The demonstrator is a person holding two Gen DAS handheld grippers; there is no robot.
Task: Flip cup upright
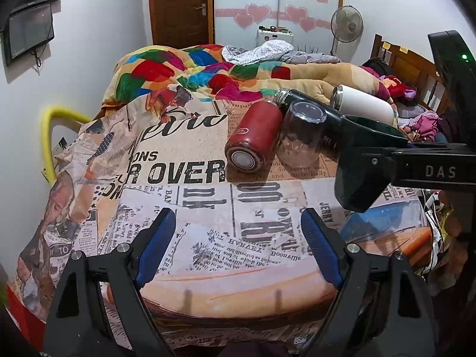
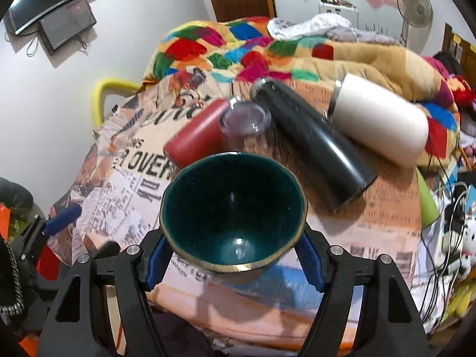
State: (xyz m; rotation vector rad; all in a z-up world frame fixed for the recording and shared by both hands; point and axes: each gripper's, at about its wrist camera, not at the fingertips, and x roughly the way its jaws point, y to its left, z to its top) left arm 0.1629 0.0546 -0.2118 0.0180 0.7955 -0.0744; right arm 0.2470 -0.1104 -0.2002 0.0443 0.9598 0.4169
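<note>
Right gripper (image 2: 232,255): blue-padded fingers (image 2: 156,263) clamped on either side of a dark teal glazed ceramic cup with a worn gold rim (image 2: 235,208). Grasp sits low on the cup wall, near its base.
Cup position: held in the air above the newspaper-print tablecloth (image 1: 208,238), near the table's right front corner, not touching the cloth as far as the left wrist view shows.
Cup attitude: tilted. Left wrist view shows the mouth (image 1: 372,125) facing up and toward the far side; right wrist view looks straight into the bowl.
Left gripper (image 1: 238,250): spread wide, nothing between the blue pads (image 1: 157,247), hovering over bare cloth near the front edge, well apart from the cup.
Progress: judged well along. Cup is picked up and its mouth already points mostly upward.
Left to do: level it fully, set it down on its base, let go. Open cloth below the cup looks like the likely landing spot.
Neighbours: red metal flask lying on its side (image 1: 255,136), clear glass tumbler standing mouth down (image 1: 300,134), black metal flask on its side (image 2: 312,142), white metal flask on its side (image 2: 377,122), all clustered just behind the cup.
Caution: right wrist view is motion-blurred, so exact tilt is uncertain.
</note>
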